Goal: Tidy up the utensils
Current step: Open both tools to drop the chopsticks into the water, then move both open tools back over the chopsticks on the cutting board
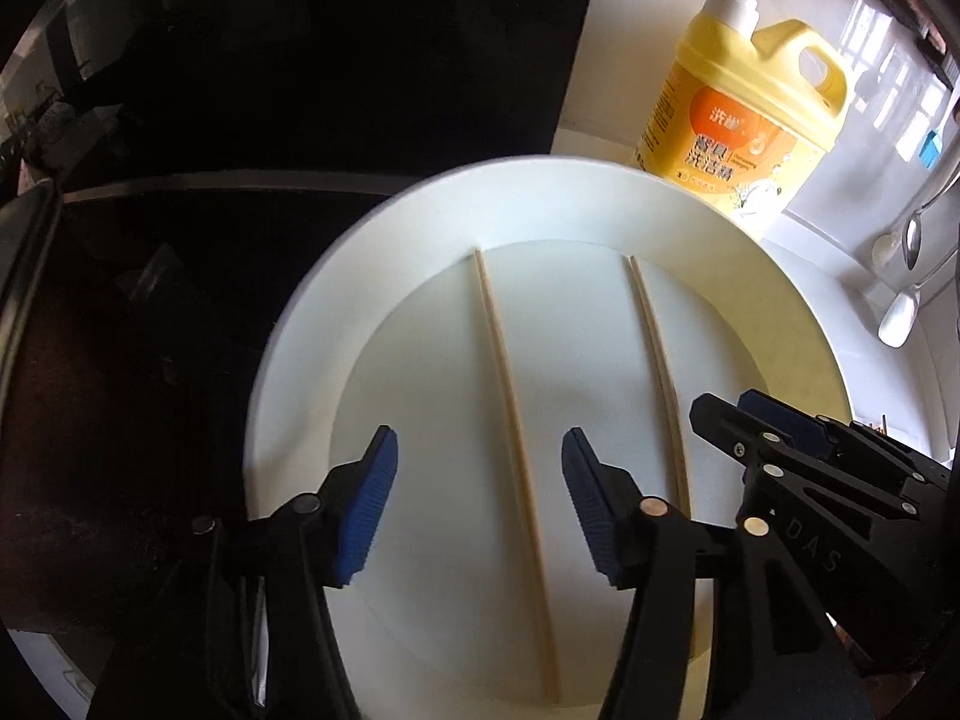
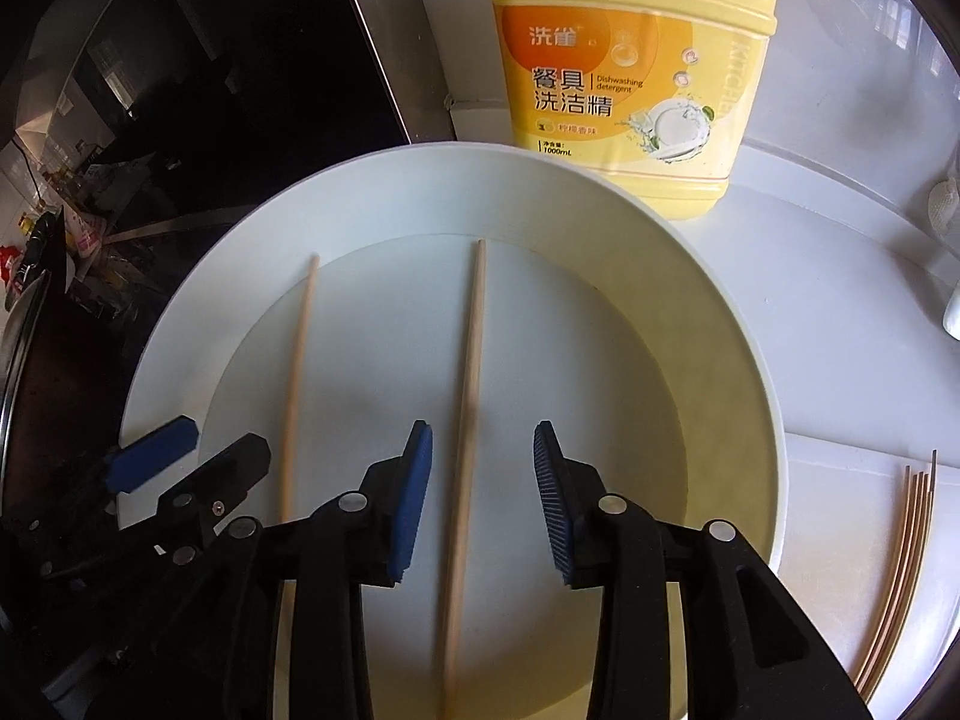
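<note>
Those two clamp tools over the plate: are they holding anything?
No. Each gripper, left and right, stands open astride a chopstick lying on the plate; the pads touch neither.

2 pale wooden chopsticks [image 2: 465, 420], lying apart, roughly parallel, on white plate [image 2: 600, 204]

I see a smooth, matt white plate [image 2: 720, 324] carrying two pale wooden chopsticks [image 2: 465, 432]. My gripper pads [image 1: 369, 507] are ribbed blue rubber on matt black plastic. The far detergent jug [image 2: 630, 78] is glossy yellow plastic.
</note>
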